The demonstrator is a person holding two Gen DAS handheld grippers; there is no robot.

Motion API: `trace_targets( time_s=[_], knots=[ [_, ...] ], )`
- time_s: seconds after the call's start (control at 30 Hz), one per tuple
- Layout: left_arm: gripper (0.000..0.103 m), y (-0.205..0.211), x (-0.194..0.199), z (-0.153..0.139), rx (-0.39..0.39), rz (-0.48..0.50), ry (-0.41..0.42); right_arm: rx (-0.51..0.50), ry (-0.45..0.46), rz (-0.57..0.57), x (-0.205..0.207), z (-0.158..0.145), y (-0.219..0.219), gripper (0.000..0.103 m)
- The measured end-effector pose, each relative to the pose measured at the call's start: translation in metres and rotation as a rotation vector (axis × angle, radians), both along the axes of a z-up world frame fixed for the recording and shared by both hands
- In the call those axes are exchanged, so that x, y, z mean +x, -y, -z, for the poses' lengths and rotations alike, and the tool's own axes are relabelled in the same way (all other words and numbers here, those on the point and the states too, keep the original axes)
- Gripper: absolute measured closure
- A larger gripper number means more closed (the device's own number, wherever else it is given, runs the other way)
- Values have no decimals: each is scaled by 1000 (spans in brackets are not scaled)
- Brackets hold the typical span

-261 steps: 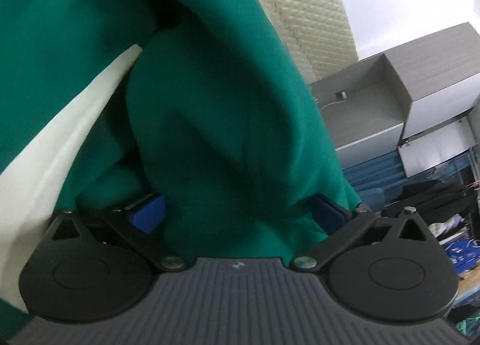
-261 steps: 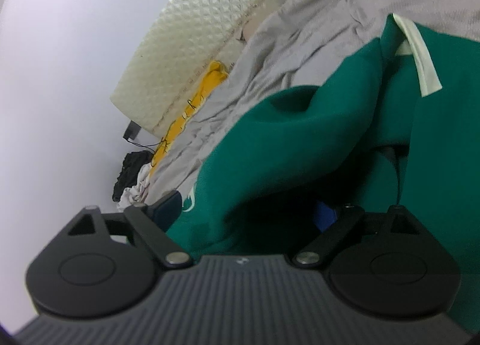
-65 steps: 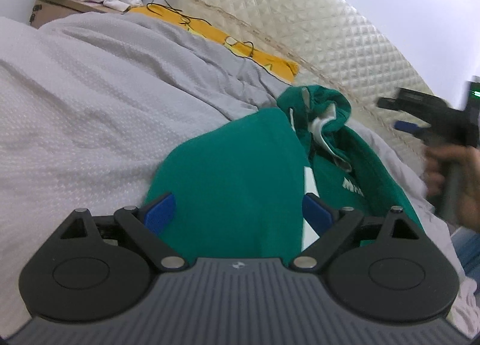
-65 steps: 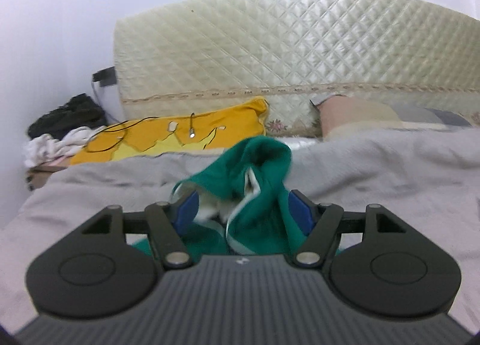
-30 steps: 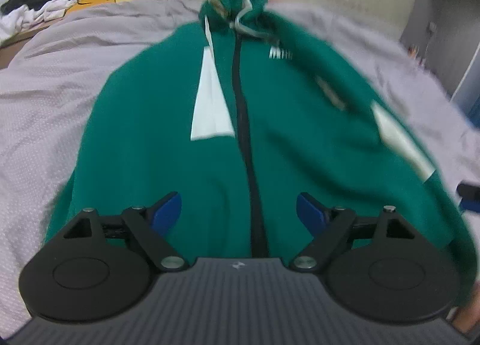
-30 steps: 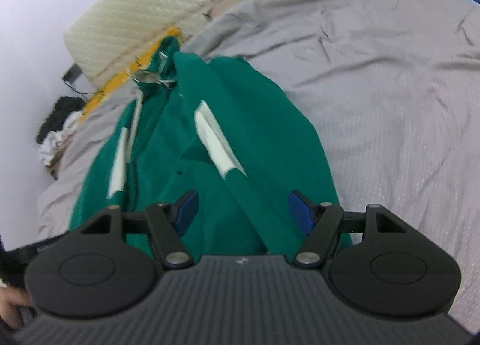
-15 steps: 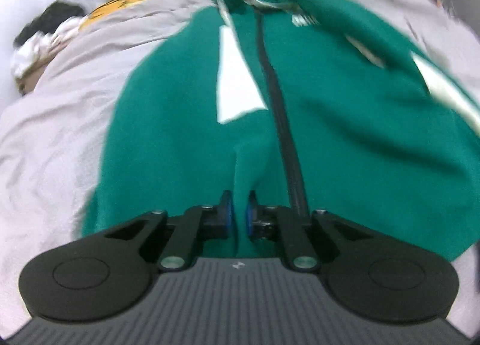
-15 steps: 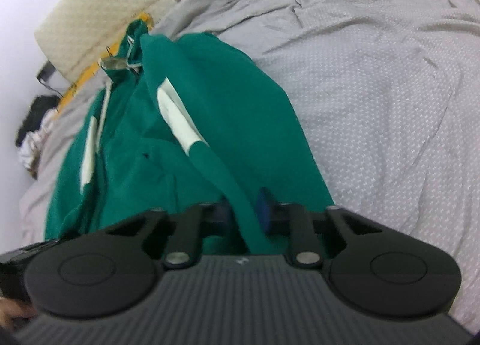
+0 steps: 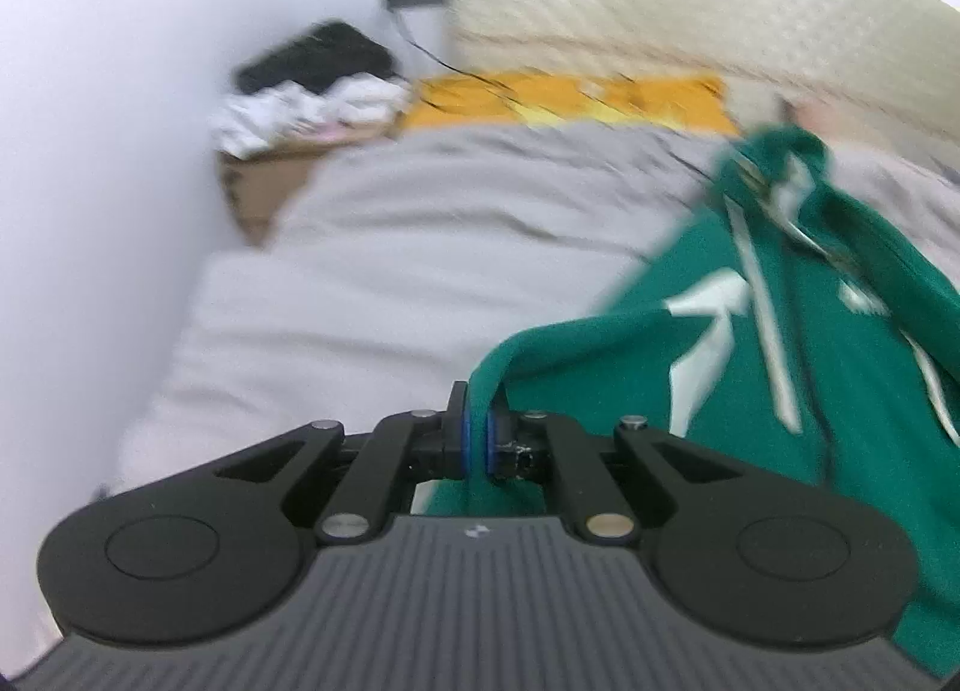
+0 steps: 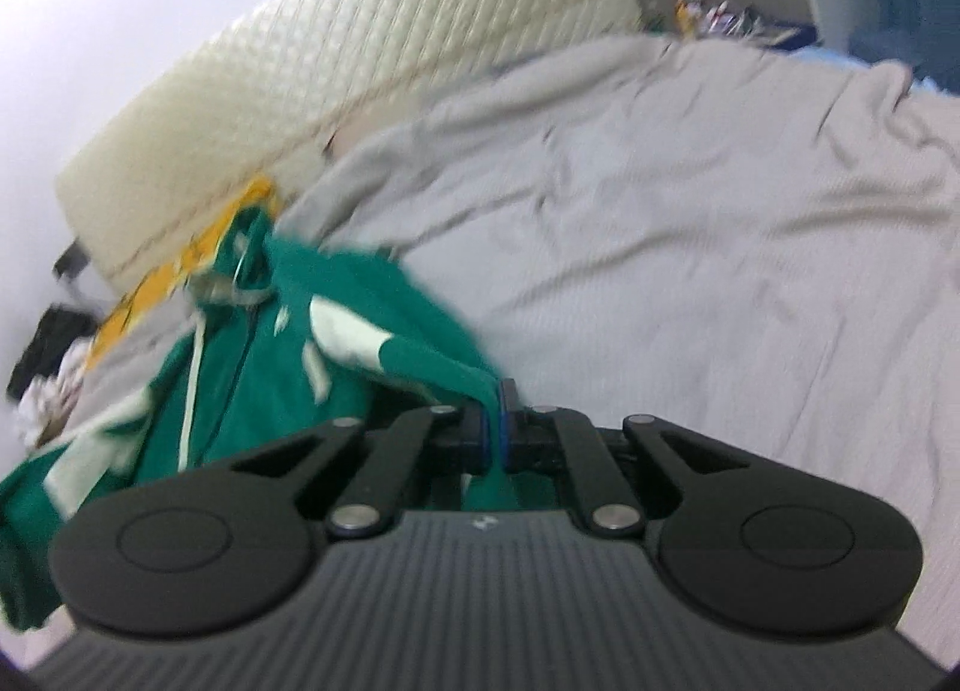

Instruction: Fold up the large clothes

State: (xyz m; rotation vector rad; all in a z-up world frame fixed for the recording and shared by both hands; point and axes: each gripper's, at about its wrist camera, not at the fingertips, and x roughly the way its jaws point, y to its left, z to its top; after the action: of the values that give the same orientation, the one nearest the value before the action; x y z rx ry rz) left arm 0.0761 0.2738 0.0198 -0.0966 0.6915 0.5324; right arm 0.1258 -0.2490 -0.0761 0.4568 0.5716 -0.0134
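The green zip-up hooded jacket with white panels and drawstrings (image 9: 798, 367) lies on the grey textured bedspread (image 9: 390, 283), its hood end bunched toward the cream quilted headboard (image 9: 660, 6) and its lower edge lifted off the bedspread at both sides.

The left claw (image 9: 477, 439) is pressed together on a fold of the jacket's hem, the green cloth pinched between its blue pads and draping away toward the hood. The right claw (image 10: 495, 433) is likewise clamped on a green edge of the jacket (image 10: 300, 331), just beyond a white sleeve panel, with cloth hanging below the closed fingers.

Between the headboard and the jacket's hood lies a yellow pillow with a black cable across it (image 9: 570, 96). Beside that pillow, off the bed's edge, a brown cardboard box (image 9: 270, 181) carries a heap of white and black clothes (image 9: 312, 84) against the white wall (image 9: 120, 90).

In the right wrist view the bedspread (image 10: 690, 211) stretches wide and rumpled away from the jacket, and past its far edge, next to the headboard (image 10: 360, 60), sits blurred clutter that cannot be made out. Both views are motion-blurred.
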Motion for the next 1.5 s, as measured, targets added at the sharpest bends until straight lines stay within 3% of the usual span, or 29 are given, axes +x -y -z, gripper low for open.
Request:
trace_targets(
  time_s=[0.17,0.3,0.43,0.6,0.83,1.03,1.1,1.13,1.2,1.27,1.37,1.43,1.5],
  knots=[
    [98,-61,32,-34,124,-135,22,-42,50,105,36,-30,34,97],
    [98,-119,53,-50,149,-218,28,-132,54,166,77,-48,64,97],
    [97,-162,73,-42,161,-273,19,-233,22,219,132,-56,92,97],
    [97,-208,104,-1,162,-344,-29,-381,-32,270,200,-47,111,97],
    [97,-264,134,72,108,-409,-95,-500,-111,307,260,3,131,97],
    [97,-292,159,118,66,-428,-133,-511,-153,303,274,53,144,96],
    [97,-293,163,122,78,-424,-103,-423,-112,327,270,60,148,94],
    [95,-291,163,122,86,-423,-81,-350,-84,351,265,62,151,94],
    [82,-288,162,121,76,-424,-59,-259,-54,376,259,63,152,93],
    [41,-281,159,118,76,-401,-52,-228,-45,378,253,61,149,92],
    [26,-266,151,108,68,-373,-28,-235,-40,335,241,53,138,75],
    [25,-253,141,100,27,-337,-14,-261,-23,293,230,44,129,48],
    [25,-239,129,87,-1,-315,3,-268,0,277,216,33,122,28]
  ],
)
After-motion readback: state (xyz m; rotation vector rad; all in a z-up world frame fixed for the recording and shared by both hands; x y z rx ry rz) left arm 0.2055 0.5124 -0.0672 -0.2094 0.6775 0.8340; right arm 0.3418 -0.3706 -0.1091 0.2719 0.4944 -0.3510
